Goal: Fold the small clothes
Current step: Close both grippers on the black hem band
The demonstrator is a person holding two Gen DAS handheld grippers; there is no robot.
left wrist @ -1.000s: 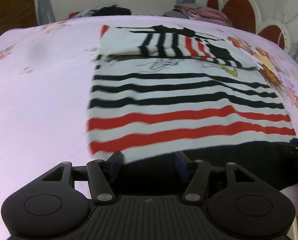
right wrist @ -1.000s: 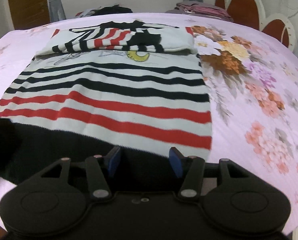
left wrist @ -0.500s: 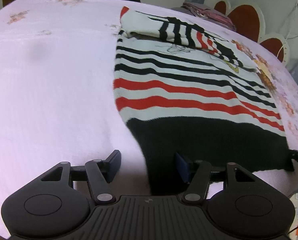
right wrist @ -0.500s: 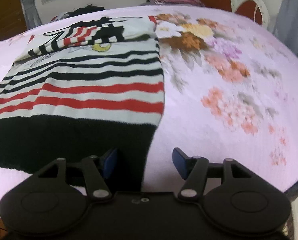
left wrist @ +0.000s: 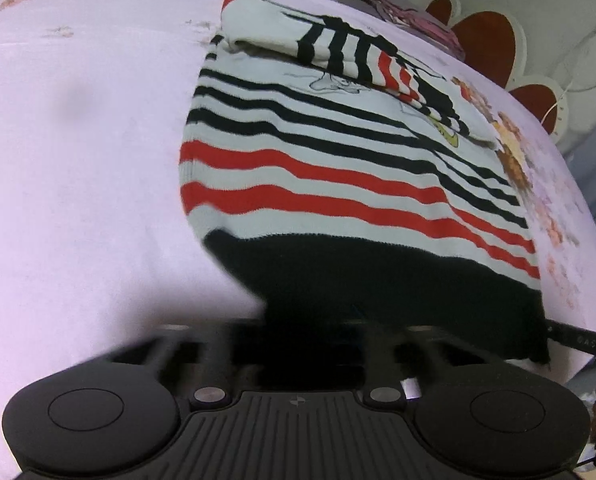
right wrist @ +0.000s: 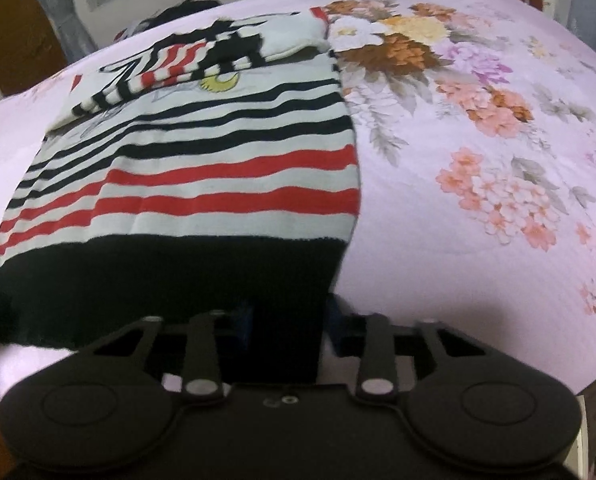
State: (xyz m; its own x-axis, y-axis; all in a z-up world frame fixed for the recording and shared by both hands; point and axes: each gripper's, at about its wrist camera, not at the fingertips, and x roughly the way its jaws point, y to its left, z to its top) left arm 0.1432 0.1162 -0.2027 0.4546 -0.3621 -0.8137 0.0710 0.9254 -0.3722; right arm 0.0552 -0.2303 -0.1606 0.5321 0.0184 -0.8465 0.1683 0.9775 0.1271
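Bed [right wrist: 478, 240]; sweater hem [right wrist: 285, 292] between closing tongs [right wrist: 287, 320].

Faint pale lettering on a dark bar [left wrist: 582, 342] at the right edge of the left wrist view, too blurred to read. No other readable text.

A pink floral bedsheet [right wrist: 478, 128], a scalloped headboard [left wrist: 486, 46] and folded clothes [left wrist: 414, 20] beyond

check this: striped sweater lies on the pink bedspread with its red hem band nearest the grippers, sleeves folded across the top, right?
Not quite: the hem band is black, not red, as the right wrist view shows. The striped sweater does lie on the pink bedspread, sleeves folded across the top.
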